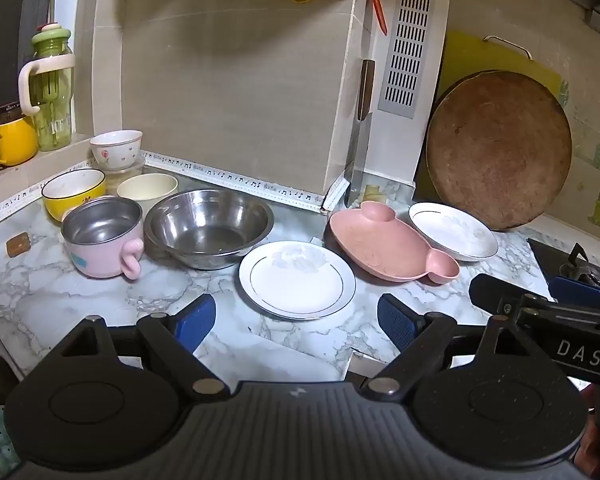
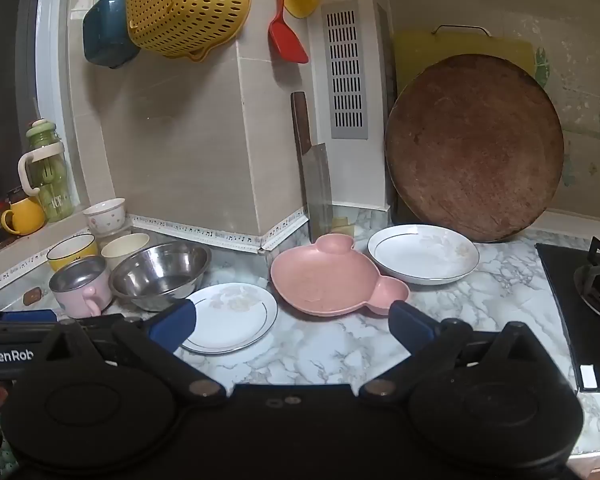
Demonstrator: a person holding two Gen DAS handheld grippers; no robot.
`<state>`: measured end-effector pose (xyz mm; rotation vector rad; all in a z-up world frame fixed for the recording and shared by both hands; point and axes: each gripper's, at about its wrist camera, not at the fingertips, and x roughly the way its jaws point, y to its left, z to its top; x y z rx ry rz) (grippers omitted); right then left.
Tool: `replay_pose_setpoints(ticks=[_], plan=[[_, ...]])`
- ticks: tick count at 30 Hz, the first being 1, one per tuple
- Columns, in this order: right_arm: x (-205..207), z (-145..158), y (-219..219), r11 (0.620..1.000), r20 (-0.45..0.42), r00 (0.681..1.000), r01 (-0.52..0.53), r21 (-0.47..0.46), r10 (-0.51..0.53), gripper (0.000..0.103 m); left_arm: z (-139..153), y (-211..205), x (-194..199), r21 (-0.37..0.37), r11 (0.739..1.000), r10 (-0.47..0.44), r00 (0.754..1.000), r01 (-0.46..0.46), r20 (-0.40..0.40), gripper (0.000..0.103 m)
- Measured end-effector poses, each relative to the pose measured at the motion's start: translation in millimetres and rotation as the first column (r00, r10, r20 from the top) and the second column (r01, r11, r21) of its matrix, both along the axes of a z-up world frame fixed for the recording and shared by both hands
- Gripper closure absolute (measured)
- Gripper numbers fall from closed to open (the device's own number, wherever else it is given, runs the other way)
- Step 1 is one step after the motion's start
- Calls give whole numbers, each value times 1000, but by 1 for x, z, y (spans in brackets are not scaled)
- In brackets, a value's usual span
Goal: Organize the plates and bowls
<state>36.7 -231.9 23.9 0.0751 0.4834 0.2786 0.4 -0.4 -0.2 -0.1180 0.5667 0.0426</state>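
On the marbled surface (image 1: 80,300) a flat white plate (image 1: 296,280) with a thin dark ring lay upright at the front. Just right of it sat a pink mouse-shaped dish (image 1: 384,240), and beyond that a deeper white plate (image 1: 452,230). To the left stood a large steel bowl (image 1: 208,226), empty, touching a pink-walled steel cup-bowl (image 1: 104,240) with a handle. Behind those stood a yellow bowl (image 1: 73,192), a cream bowl (image 1: 148,192) and a flowered white bowl (image 1: 117,150).

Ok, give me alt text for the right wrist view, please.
The open right gripper hovers empty over a marble counter, facing a pink mouse-shaped plate between two white plates. Steel and ceramic bowls cluster left; a round wooden board leans on the wall.
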Motion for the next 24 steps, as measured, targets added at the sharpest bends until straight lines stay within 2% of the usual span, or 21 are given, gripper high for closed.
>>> replay_pose_setpoints(ticks=[11, 24], plan=[[-7, 2, -2, 1000, -6, 1000, 3, 14, -2, 0, -8, 3, -8, -45, 999, -7, 1000, 7, 14, 14], [-14, 8, -4, 999, -8, 1000, 8, 38, -8, 0, 2, 3, -16, -71, 997, -17, 1000, 19, 24, 14]])
